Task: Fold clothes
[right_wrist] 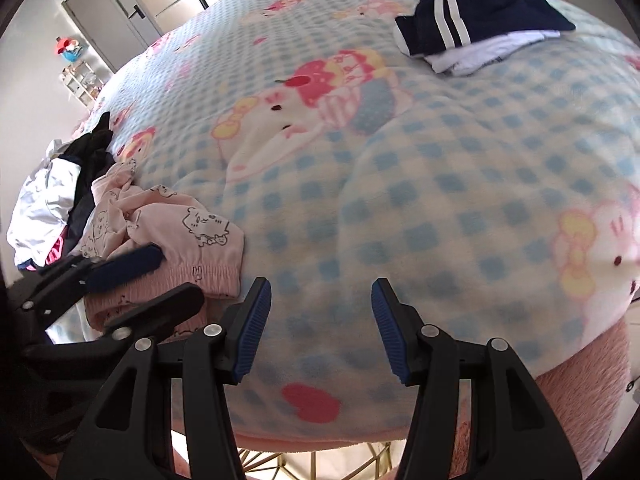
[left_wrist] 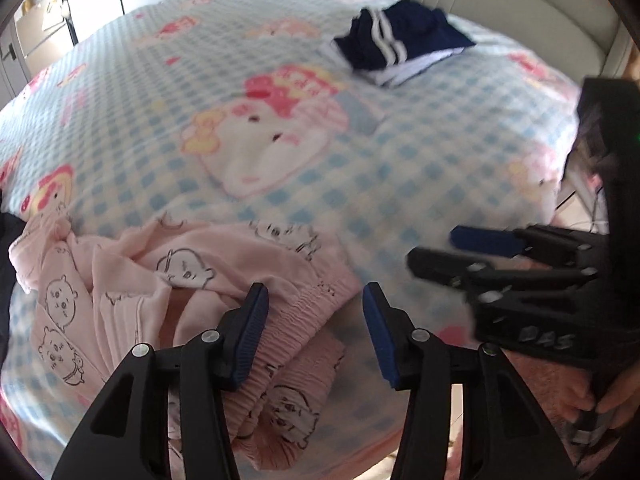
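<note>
A crumpled pink garment (left_wrist: 192,268) with cartoon prints and an elastic waistband lies at the near left edge of the bed. My left gripper (left_wrist: 316,300) is open just above that waistband, its left pad (left_wrist: 248,332) over the fabric. In the right wrist view the pink garment (right_wrist: 188,224) sits at the left, with the left gripper (right_wrist: 180,276) open at its waistband. My right gripper (right_wrist: 320,292) is open over bare blanket, holding nothing. It shows in the left wrist view as the right gripper (left_wrist: 432,248), to the right of the garment.
A blue-check cartoon blanket (right_wrist: 440,184) covers the bed. A folded navy stack with white stripes (right_wrist: 480,12) rests at the far side near the beige headboard (left_wrist: 520,0). A heap of white and dark clothes (right_wrist: 52,192) lies at the left edge. A hand (left_wrist: 580,400) holds the right gripper.
</note>
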Demonstrator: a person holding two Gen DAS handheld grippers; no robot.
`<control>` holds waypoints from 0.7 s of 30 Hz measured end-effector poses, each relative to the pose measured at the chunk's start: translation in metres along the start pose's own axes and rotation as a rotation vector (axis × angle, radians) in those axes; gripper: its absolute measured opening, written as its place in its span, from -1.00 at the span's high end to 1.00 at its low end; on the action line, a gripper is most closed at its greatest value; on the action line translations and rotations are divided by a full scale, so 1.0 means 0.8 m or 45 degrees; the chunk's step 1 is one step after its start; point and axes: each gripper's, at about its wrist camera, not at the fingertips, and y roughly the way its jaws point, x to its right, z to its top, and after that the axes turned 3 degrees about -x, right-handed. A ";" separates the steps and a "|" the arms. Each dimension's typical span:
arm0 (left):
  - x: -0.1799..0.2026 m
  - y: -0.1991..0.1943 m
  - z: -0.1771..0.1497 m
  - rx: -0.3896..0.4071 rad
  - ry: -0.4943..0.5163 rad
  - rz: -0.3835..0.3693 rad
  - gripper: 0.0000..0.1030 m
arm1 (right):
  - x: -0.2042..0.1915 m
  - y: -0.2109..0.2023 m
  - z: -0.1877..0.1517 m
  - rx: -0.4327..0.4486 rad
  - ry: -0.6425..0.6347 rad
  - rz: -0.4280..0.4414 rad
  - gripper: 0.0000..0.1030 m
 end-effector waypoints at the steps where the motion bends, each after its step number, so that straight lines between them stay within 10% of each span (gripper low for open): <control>1: -0.001 0.006 -0.003 -0.022 0.005 0.025 0.24 | 0.000 0.001 0.000 -0.005 0.004 0.012 -0.04; 3: -0.011 0.002 -0.009 -0.009 -0.037 0.028 0.64 | -0.002 0.003 -0.001 -0.012 0.006 0.035 -0.05; 14: -0.117 -0.109 -0.070 0.361 -0.501 -0.062 0.71 | -0.086 0.017 -0.023 -0.058 -0.186 0.268 -0.07; 21: -0.171 -0.135 -0.126 0.379 -0.643 0.025 0.72 | -0.115 0.028 -0.029 -0.084 -0.260 0.237 -0.08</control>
